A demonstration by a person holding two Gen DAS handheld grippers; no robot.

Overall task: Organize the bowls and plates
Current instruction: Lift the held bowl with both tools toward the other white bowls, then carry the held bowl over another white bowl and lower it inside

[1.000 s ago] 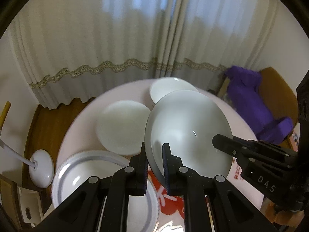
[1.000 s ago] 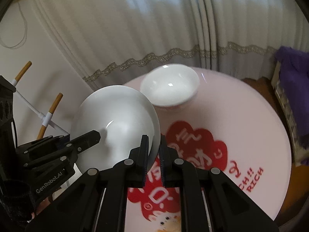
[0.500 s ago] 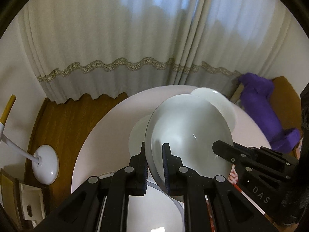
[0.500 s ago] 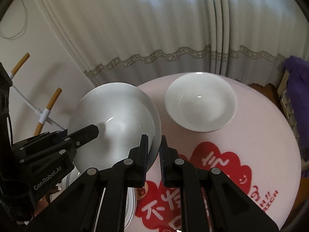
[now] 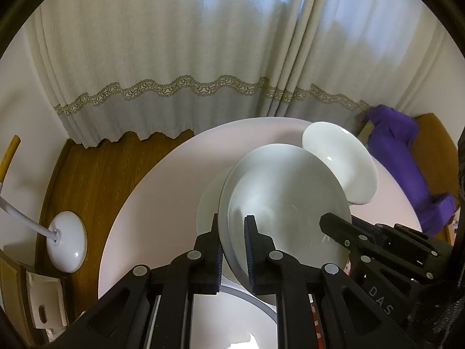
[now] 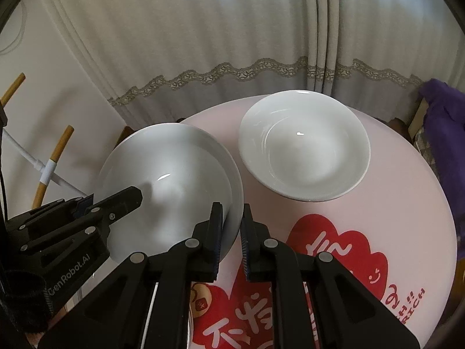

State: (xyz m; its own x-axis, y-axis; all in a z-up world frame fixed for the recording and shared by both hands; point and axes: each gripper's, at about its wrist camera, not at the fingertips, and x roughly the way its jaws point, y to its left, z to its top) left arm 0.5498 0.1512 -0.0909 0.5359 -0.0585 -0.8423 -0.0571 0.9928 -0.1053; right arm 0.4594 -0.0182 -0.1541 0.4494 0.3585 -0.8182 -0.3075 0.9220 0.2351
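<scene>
A white bowl (image 5: 287, 203) is held in the air above a round pink desk (image 5: 162, 192), gripped from both sides. The left tool (image 5: 231, 226) is clamped on the bowl's left rim, one black finger inside the rim and one outside. The right tool (image 6: 231, 215) is clamped on the opposite rim in the same way, and its black fingers (image 5: 340, 229) reach in from the right in the left wrist view. The bowl is plain glossy white, deep and round, with a smooth inside, a small bright glint and a soft grey shadow at the bottom. It is tilted, with its opening turned towards the cameras.

Just below the held bowl, near the desk's left side, lies a flat white plate (image 5: 209, 203), mostly hidden by the bowl. Closer to the near edge sits a larger plate with a grey rim (image 5: 261, 305), only partly in view between the tool arms.

Farther back, towards the far edge of the desk, a second white bowl (image 6: 303, 148) rests upright on the surface, well apart from the held one. It is wide and shallow with a broad flared rim. A red heart-shaped print with white lettering (image 6: 334, 250) covers the desk's near right part.

Behind the desk hang cream curtains (image 5: 203, 58) with a lace band. A purple cloth (image 5: 407, 151) lies on the right.
</scene>
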